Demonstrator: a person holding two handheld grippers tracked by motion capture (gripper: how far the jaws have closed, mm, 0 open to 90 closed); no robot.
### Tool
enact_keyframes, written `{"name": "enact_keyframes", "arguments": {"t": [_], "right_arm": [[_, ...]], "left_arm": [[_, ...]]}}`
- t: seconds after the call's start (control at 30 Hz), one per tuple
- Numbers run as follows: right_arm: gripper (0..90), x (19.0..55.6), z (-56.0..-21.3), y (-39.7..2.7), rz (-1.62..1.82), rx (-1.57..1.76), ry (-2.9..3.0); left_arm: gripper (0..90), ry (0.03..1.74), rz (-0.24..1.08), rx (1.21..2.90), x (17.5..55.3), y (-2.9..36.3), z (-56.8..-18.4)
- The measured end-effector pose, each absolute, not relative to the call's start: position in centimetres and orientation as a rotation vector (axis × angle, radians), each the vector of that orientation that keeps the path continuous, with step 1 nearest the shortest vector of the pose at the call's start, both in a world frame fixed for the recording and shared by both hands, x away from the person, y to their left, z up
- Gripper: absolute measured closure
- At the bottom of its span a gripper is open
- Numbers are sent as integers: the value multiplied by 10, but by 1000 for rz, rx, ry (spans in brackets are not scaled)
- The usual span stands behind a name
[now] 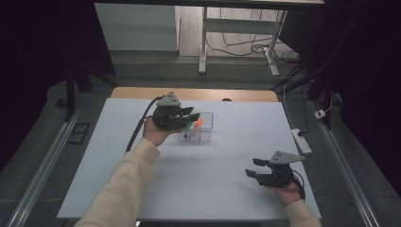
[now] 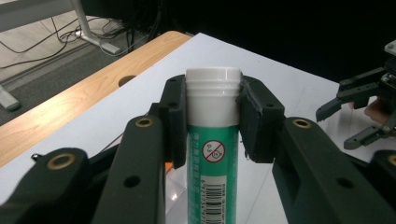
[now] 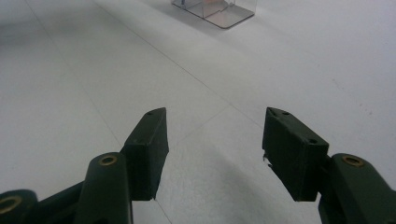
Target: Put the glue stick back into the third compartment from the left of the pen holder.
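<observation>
Left tongs (image 2: 212, 119) clamp a green tube (image 2: 212, 163) just under its white cap (image 2: 213, 86), holding it upright over the clear plastic box (image 1: 202, 128) at the middle of the white table (image 1: 94, 179). Right tongs (image 3: 215, 154) rest half spread and hold nothing, low over bare table near the front right corner, well apart from the box. Because the grip sits high on the tube, near the smooth cap, the long lower part can swing or slide down if the hand tilts. Lowered crooked, its foot may catch the box wall, tip the light box, or knock the orange piece (image 1: 198, 122) inside. With the right tongs that far off, nothing steadies the box.
</observation>
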State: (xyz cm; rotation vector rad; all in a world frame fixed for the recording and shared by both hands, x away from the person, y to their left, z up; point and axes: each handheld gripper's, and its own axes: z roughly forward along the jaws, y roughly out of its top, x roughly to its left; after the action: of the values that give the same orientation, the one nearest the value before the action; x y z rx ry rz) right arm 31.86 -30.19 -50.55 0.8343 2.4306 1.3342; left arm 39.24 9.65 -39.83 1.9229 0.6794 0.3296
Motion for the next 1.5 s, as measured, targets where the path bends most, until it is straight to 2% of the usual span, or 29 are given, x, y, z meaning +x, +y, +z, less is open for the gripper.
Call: {"name": "enact_keyframes", "arguments": {"t": [1.5], "right_arm": [[400,317,-506,-309,1360,851,2426]], "left_arm": [[647,725,345,1876,432,41,-408]]}}
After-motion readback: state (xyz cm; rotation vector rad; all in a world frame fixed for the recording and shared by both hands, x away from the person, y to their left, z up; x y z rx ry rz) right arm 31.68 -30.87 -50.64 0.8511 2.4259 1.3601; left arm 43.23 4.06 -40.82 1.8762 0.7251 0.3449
